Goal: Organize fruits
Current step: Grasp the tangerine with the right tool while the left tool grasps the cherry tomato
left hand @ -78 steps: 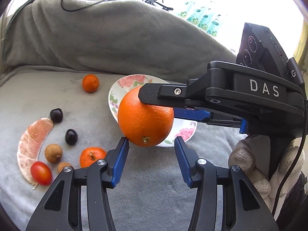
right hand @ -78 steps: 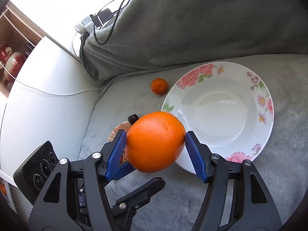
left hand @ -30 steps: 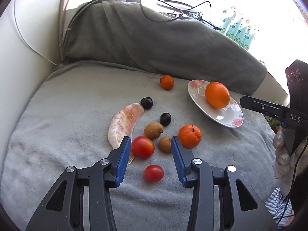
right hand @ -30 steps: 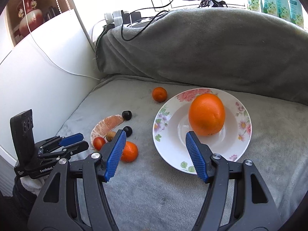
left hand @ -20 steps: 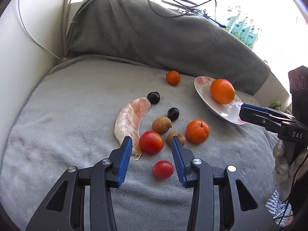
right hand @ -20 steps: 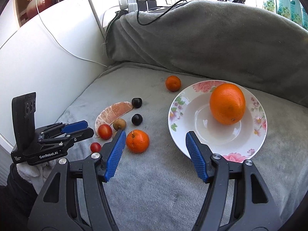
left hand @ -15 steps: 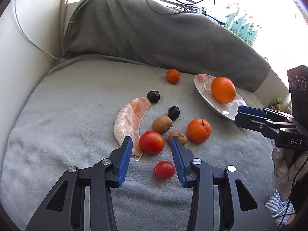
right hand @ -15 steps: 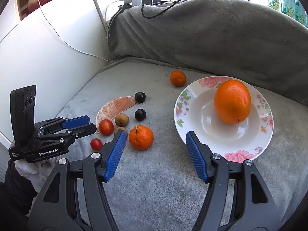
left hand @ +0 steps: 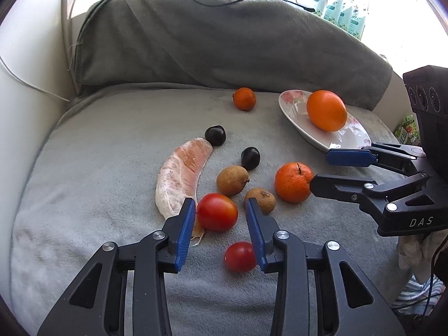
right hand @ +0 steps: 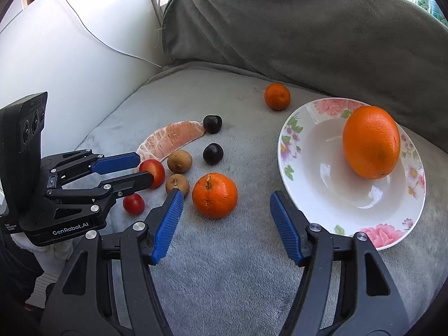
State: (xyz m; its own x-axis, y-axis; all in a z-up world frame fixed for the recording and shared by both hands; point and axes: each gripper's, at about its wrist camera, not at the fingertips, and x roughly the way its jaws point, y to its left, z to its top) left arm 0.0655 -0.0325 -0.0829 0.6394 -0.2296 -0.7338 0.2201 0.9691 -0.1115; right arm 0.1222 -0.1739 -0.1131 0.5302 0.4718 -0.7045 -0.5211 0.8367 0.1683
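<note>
A white plate (right hand: pixel 291 151) with pink roses and green leaves holds a large orange (right hand: pixel 371 141). On the grey blanket (left hand: pixel 98 145) lie red tomatoes (left hand: pixel 217 212), dark plums (left hand: pixel 215 135), brown longans (left hand: pixel 231 180), orange tangerines (left hand: pixel 293 182) and a pale pink pomelo segment (left hand: pixel 182 176).

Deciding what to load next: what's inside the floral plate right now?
Only the large orange lies in the floral plate, toward its far side. The rest of the bowl is bare white. The spot directly under the orange is covered, and the right tool's finger hides a bit of the near rim.
</note>
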